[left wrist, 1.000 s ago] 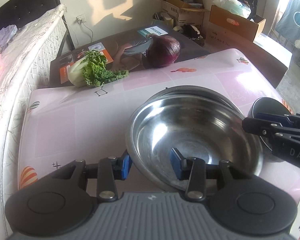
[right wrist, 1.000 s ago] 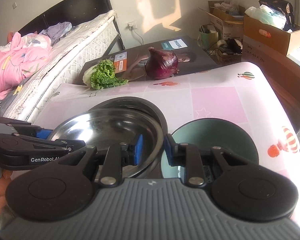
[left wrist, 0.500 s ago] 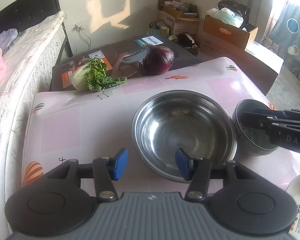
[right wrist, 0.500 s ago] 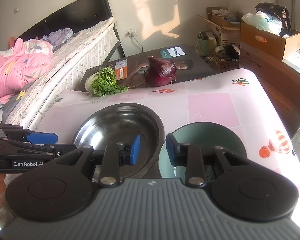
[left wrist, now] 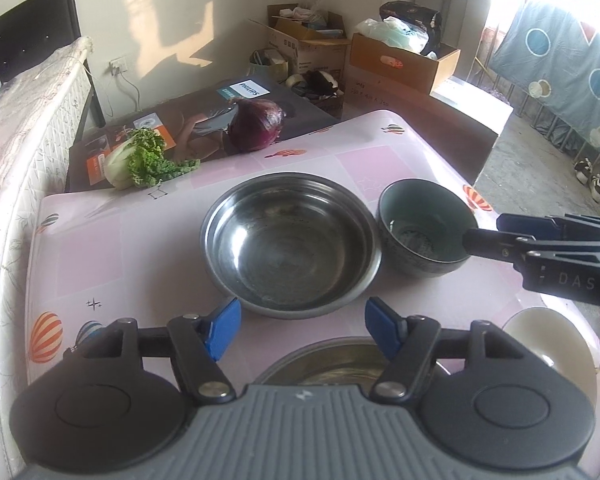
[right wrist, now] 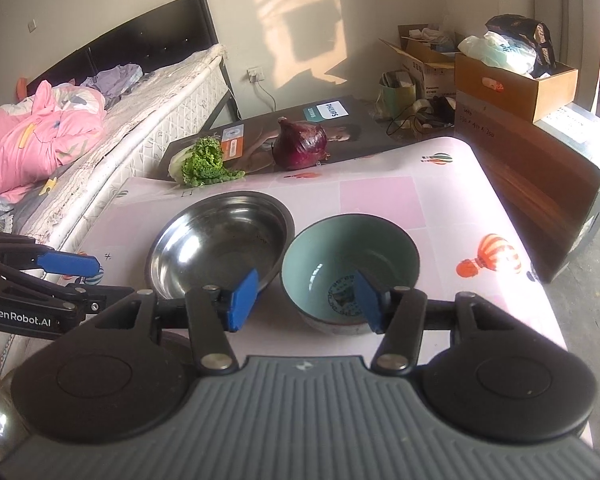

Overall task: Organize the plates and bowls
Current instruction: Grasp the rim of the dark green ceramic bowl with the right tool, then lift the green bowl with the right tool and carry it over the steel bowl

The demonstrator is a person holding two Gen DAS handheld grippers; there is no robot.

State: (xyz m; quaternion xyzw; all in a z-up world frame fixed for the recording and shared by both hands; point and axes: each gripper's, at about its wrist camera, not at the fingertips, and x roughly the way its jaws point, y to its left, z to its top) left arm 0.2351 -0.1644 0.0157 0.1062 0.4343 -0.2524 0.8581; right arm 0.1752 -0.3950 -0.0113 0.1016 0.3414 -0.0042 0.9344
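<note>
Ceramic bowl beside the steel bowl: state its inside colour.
Pale teal-green inside the ceramic bowl, with a dark printed emblem at the bottom; clearest in the right wrist view.

A red onion point(left wrist: 255, 125) and leafy greens point(left wrist: 142, 159) lie beyond the pink table point(left wrist: 100, 248).

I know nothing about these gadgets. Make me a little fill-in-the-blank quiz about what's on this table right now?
1. The steel bowl sits to the ____ of the green bowl in the right wrist view.
2. The jaws of the left gripper stand ____.
3. The green bowl's inside is pale ____.
4. The red onion stands to the right of the leafy ____.

Missing words: left; open; green; cabbage
</note>
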